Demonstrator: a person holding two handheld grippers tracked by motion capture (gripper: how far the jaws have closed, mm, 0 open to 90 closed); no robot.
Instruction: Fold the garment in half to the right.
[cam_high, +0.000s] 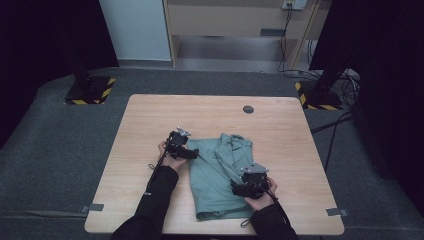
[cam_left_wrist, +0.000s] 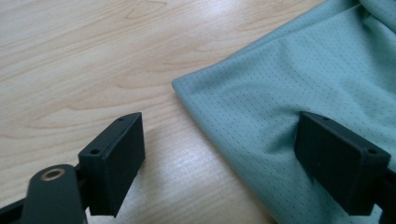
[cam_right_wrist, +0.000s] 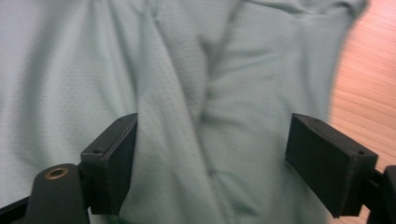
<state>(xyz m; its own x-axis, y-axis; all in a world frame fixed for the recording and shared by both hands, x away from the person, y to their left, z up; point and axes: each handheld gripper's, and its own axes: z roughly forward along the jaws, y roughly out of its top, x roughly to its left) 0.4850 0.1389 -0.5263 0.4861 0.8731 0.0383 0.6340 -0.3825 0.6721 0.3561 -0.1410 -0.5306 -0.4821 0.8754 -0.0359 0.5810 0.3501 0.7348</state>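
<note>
Jaws of both grippers (cam_left_wrist: 219, 154) (cam_right_wrist: 210, 163) gape wide, holding nothing; green shirt (cam_high: 220, 170), mid-frame, looks light, limp, slippery; pinch a folded edge

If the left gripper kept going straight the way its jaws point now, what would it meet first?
Most likely the green shirt: its folded corner lies just ahead of the left gripper, whose jaws stand open with one over the bare table and the other over the cloth. How high the jaws sit is unclear.
</note>
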